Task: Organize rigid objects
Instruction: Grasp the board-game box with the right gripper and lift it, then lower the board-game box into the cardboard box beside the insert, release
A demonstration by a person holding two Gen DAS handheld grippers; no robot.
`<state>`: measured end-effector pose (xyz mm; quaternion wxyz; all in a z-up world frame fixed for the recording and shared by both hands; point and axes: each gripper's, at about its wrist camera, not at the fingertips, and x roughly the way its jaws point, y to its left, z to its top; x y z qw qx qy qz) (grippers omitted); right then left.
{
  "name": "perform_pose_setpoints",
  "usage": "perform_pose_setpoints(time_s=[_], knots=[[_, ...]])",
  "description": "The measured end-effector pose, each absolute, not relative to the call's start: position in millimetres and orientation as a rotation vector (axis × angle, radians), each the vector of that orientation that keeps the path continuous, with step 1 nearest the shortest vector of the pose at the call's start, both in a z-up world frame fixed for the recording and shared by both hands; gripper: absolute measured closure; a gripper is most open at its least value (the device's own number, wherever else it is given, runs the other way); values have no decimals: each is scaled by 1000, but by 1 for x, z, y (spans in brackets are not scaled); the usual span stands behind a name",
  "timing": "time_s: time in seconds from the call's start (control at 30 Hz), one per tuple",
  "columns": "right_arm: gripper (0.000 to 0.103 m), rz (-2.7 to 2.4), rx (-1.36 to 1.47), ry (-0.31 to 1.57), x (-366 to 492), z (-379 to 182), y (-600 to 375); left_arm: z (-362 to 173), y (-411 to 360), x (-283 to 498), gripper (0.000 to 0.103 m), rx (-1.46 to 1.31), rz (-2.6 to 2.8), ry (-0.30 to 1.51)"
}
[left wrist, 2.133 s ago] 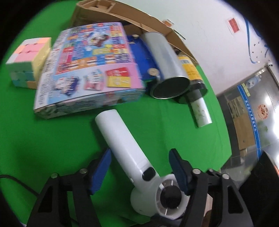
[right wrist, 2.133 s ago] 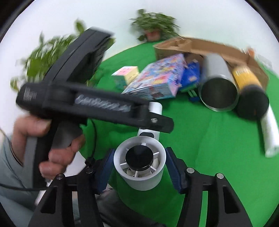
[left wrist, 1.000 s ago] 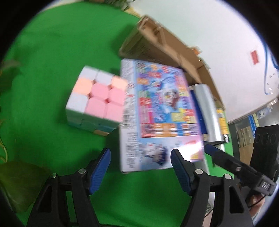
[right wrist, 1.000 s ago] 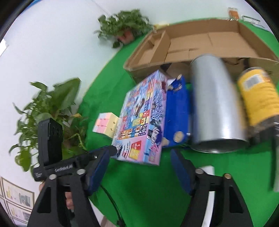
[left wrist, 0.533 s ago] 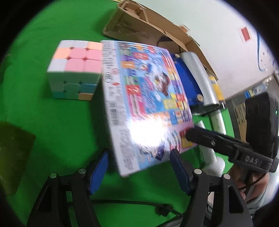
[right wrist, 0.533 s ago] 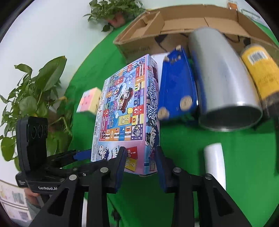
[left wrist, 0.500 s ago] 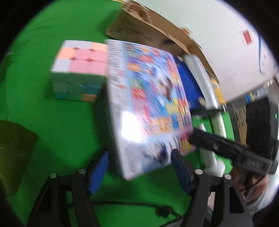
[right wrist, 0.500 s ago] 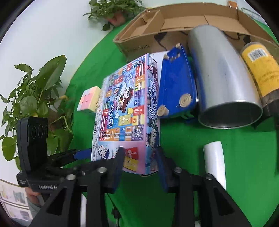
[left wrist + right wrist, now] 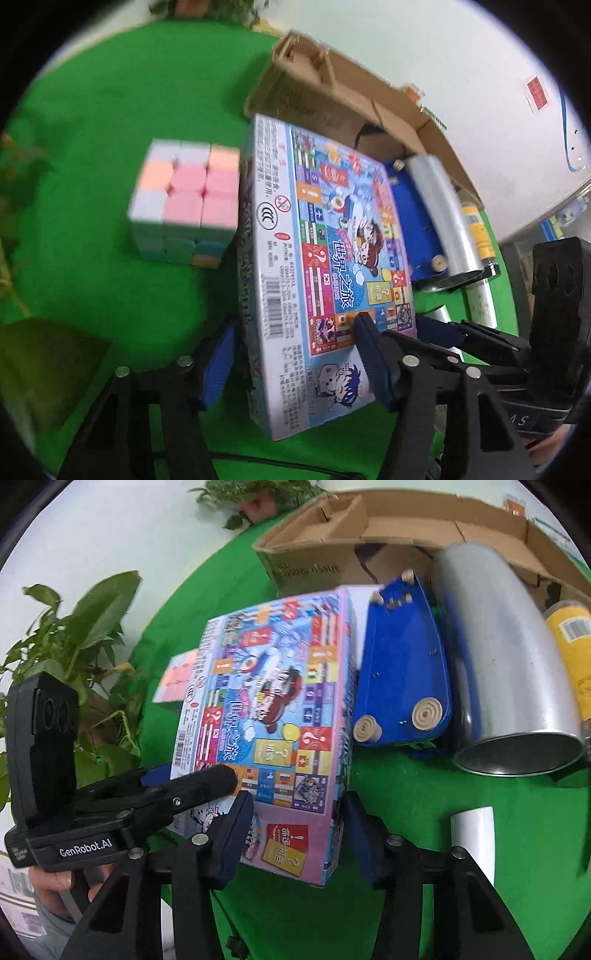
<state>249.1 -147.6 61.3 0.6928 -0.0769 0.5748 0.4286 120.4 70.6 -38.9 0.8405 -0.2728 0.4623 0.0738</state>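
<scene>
A colourful board game box (image 9: 325,266) lies tilted on the green cloth and also shows in the right wrist view (image 9: 273,716). My left gripper (image 9: 295,362) is shut on the box's near left corner, one finger above and one below. My right gripper (image 9: 295,834) is shut on the box's near right corner. A pastel puzzle cube (image 9: 184,203) stands just left of the box. A blue toy (image 9: 402,664), a silver cylinder (image 9: 506,664) and a yellow-labelled can (image 9: 569,646) lie to the right of the box.
An open cardboard box (image 9: 399,524) stands at the back, behind the objects. A white tube (image 9: 474,834) lies at the front right. Potted plants (image 9: 74,638) stand at the left edge of the green cloth (image 9: 92,129).
Both grippers let go of the white hair dryer, moved to the game box and closed on its near corners. The box is now lifted and tilted.
</scene>
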Motion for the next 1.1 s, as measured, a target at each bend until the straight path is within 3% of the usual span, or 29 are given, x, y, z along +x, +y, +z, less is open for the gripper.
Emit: perform_pose_setpoints(time_s=[0.27,0.6,1.1], knots=[[54,982,-93,1095,248,137,-177,38,47,115,43,-453,158,822],[54,929,-19,884,298,240,-218,130,8,170,44,-298,73,657],[54,876,6,836,355,277,-221,162,2,270,45,-243,6,626]])
